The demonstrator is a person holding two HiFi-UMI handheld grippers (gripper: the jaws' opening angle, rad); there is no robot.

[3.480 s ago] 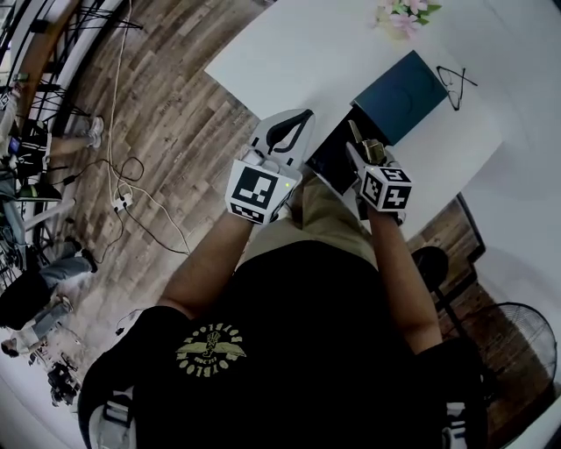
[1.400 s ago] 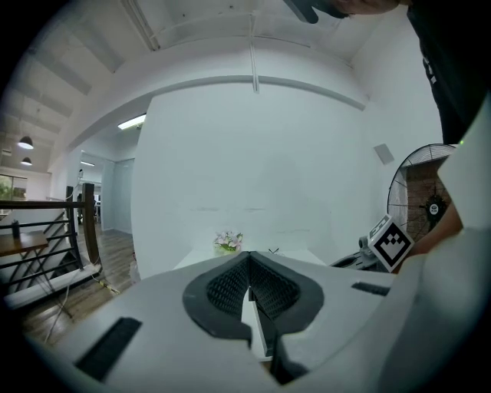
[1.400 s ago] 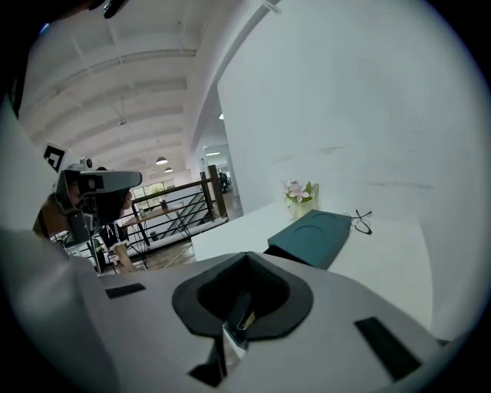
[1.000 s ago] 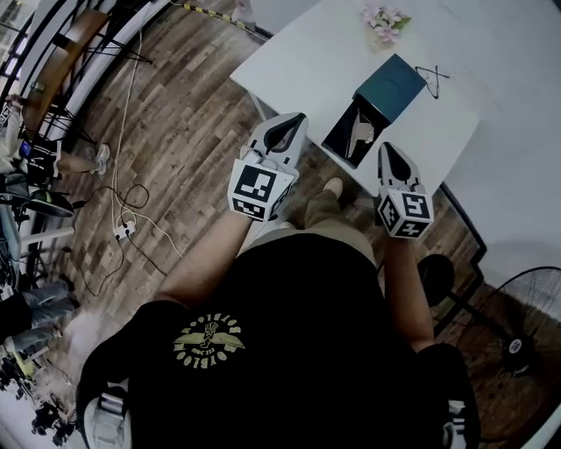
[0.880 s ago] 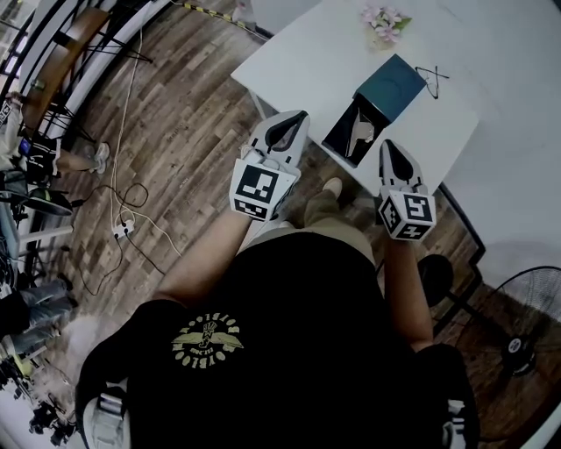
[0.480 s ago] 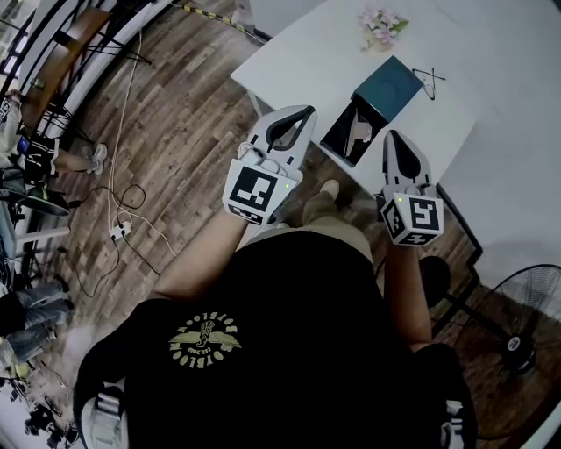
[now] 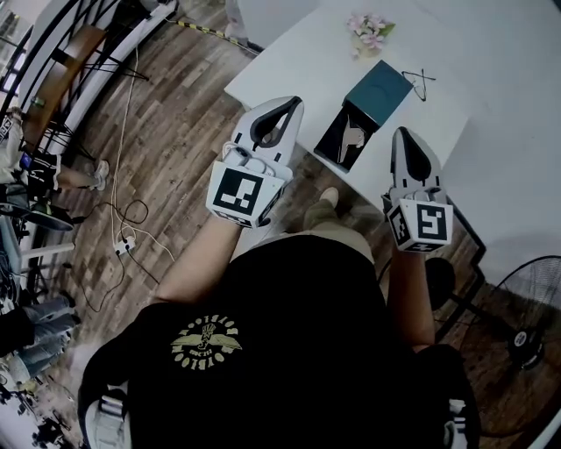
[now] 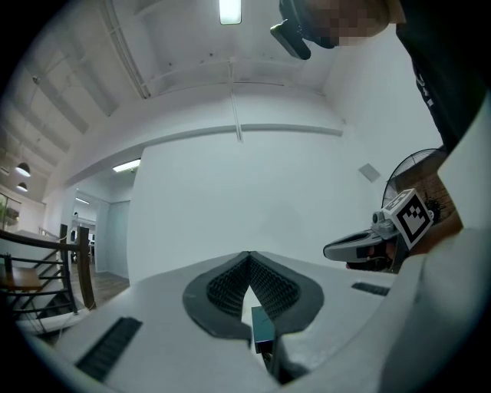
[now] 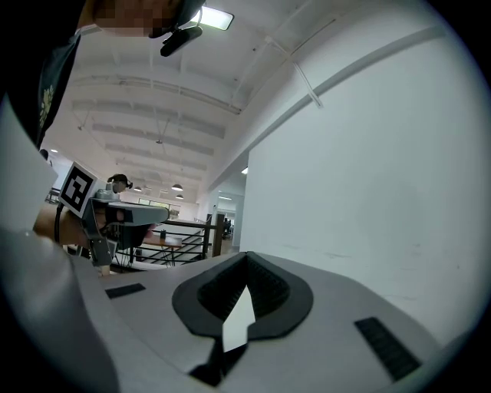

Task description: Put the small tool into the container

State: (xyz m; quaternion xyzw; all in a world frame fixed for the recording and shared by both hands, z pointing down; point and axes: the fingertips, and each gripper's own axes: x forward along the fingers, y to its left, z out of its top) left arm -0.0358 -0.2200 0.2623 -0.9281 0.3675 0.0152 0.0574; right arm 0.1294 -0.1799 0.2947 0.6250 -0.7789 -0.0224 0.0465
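Note:
On the white table (image 7: 289, 61) lies an open box: a black tray (image 7: 335, 151) with a dark teal lid (image 7: 384, 85) behind it. A small pale tool (image 7: 353, 138) rests inside the tray. Both grippers hang in the air before the table's near edge, apart from the box. My left gripper (image 7: 294, 103) sits left of the tray, jaws shut and empty (image 8: 247, 255). To the tray's right, my right gripper (image 7: 401, 133) is likewise shut with nothing in it (image 9: 247, 255). A slice of the teal lid (image 8: 261, 328) shows through the left jaws' gap.
Black-framed glasses (image 7: 419, 81) and a small bunch of pink flowers (image 7: 368, 26) lie on the table beyond the box. A floor fan (image 7: 526, 307) stands at the right. Cables and a power strip (image 7: 123, 244) lie on the wooden floor at left, near a stair railing.
The right gripper, which was over the tray holding the tool, has drawn back empty; the tool now lies in the tray. Both grippers have spread apart and the view has backed off from the table.

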